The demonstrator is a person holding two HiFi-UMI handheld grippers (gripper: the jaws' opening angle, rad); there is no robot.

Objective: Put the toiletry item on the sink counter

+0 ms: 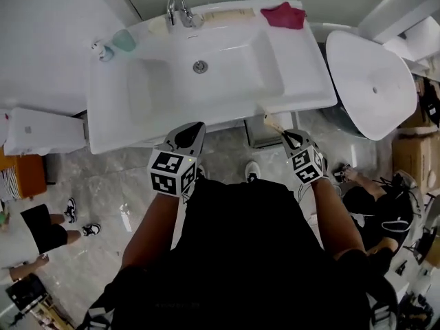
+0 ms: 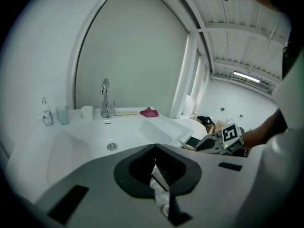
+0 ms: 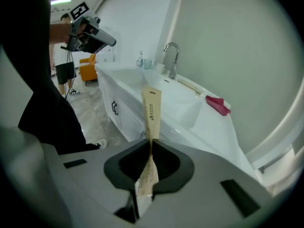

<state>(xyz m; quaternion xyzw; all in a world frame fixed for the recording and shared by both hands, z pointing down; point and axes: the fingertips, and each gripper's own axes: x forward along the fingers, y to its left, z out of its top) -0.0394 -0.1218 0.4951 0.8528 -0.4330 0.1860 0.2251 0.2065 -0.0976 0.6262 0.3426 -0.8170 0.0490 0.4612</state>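
Observation:
The toiletry item is a long beige paper packet (image 1: 273,123). My right gripper (image 1: 287,136) is shut on it just below the front right edge of the white sink counter (image 1: 302,81). In the right gripper view the packet (image 3: 152,110) sticks up out of the closed jaws of the right gripper (image 3: 151,144), with the counter (image 3: 204,122) beyond. My left gripper (image 1: 194,128) hangs at the counter's front edge, left of the other. Its jaws meet in the left gripper view, where the left gripper (image 2: 155,148) shows only a crinkled clear scrap low behind them.
On the counter stand a faucet (image 1: 177,9), a red cloth (image 1: 283,14), a green cup (image 1: 125,40), a small bottle (image 1: 103,49) and another beige packet (image 1: 227,14). A white toilet (image 1: 371,81) is at the right. A person (image 1: 34,229) stands on the floor at the left.

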